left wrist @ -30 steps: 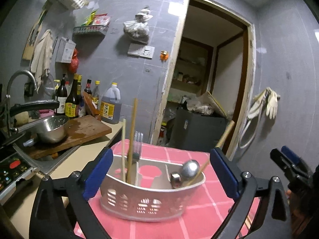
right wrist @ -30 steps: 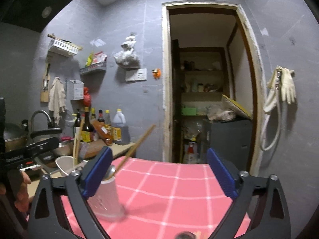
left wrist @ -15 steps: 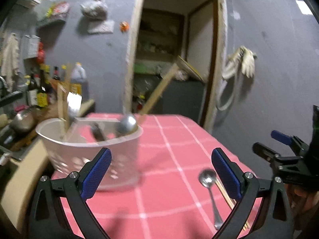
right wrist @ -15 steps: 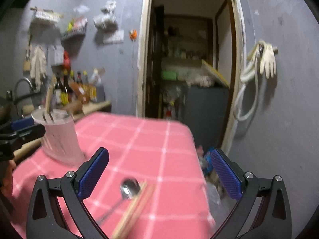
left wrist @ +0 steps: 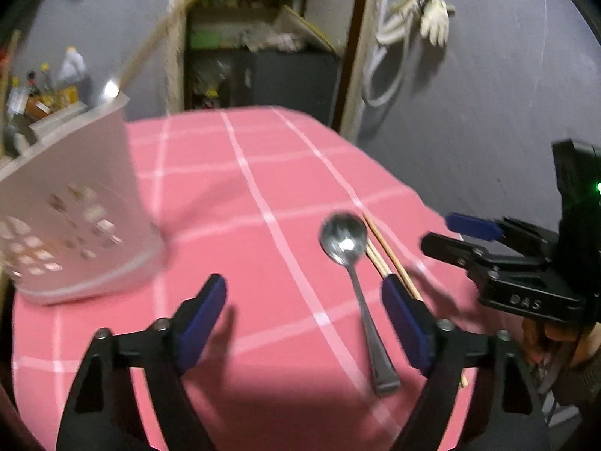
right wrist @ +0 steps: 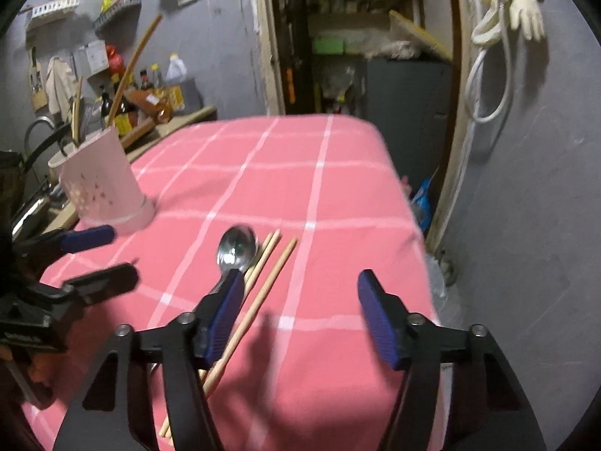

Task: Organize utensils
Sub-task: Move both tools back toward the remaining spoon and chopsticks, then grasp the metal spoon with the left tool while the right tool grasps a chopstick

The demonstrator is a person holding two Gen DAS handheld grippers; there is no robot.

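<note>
A metal spoon (left wrist: 343, 242) and a pair of wooden chopsticks (left wrist: 390, 257) lie side by side on the pink checked tablecloth (left wrist: 233, 203). My left gripper (left wrist: 304, 289) hovers over the spoon's handle, which runs just inside the right finger. Its jaws are closing and the pads touch nothing. My right gripper (right wrist: 300, 282) points down at the same spoon (right wrist: 236, 248) and chopsticks (right wrist: 270, 274). Its jaws are closing too, with one chopstick passing under its left finger. The white perforated utensil holder (right wrist: 101, 184) stands at the table's left with chopsticks and a long wooden handle in it.
Close to the right of the chopsticks is the table's edge (right wrist: 409, 225), with a doorway and a dark cabinet (right wrist: 405, 112) beyond. A counter with bottles (right wrist: 157, 94) and a sink lies behind the holder (left wrist: 75, 206). Each gripper shows in the other's view, the left gripper (right wrist: 94, 255) and the right gripper (left wrist: 469, 236).
Both grippers tipped down toward the table and sank. The spoon and chopsticks came up close to the fingers. Both pairs of jaws narrowed. The holder slid to the left of both views.
</note>
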